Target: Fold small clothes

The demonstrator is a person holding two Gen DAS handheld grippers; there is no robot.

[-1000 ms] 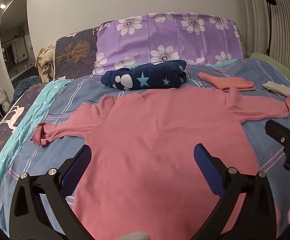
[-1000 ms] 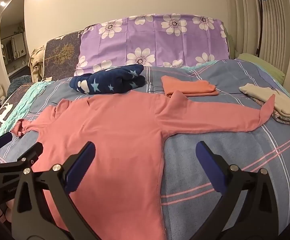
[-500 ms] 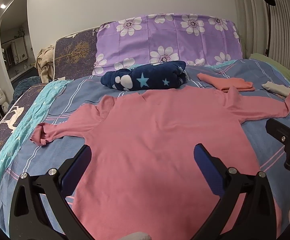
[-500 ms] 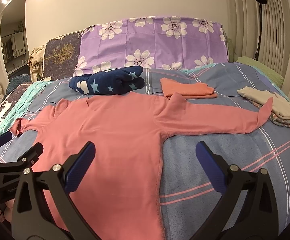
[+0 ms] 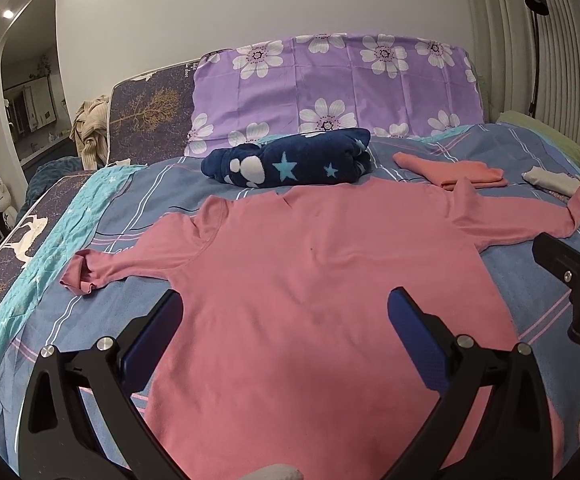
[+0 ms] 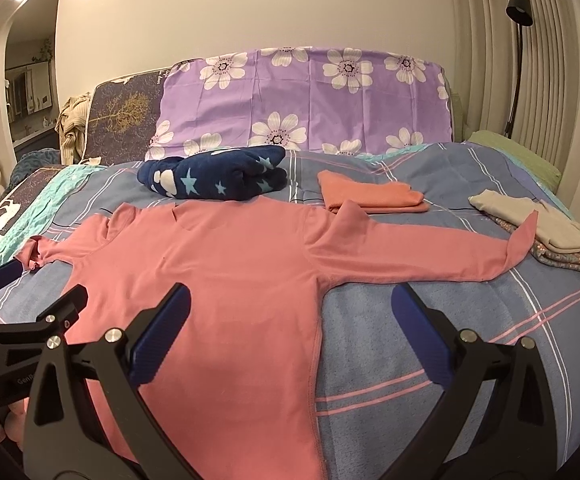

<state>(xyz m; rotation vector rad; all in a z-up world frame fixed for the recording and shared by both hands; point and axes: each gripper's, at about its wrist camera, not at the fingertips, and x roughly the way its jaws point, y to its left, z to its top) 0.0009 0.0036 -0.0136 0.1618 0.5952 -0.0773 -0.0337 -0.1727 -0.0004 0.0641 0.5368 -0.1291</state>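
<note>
A pink long-sleeved top lies flat on the bed with both sleeves spread out to the sides. My left gripper hovers open over the lower left part of the top, nothing between its blue pads. My right gripper hangs open above the top's right side seam, also empty. The right gripper's body shows at the right edge of the left wrist view, and the left one's at the left edge of the right wrist view.
A rolled navy star blanket lies behind the collar. A folded orange garment and a folded beige and patterned pile sit to the right. Purple flowered pillows stand at the headboard. A blue striped bedspread covers the bed.
Both grippers have risen or tilted slightly, so the scene has shifted a little lower in view. The top has not moved and both grippers stay open.
</note>
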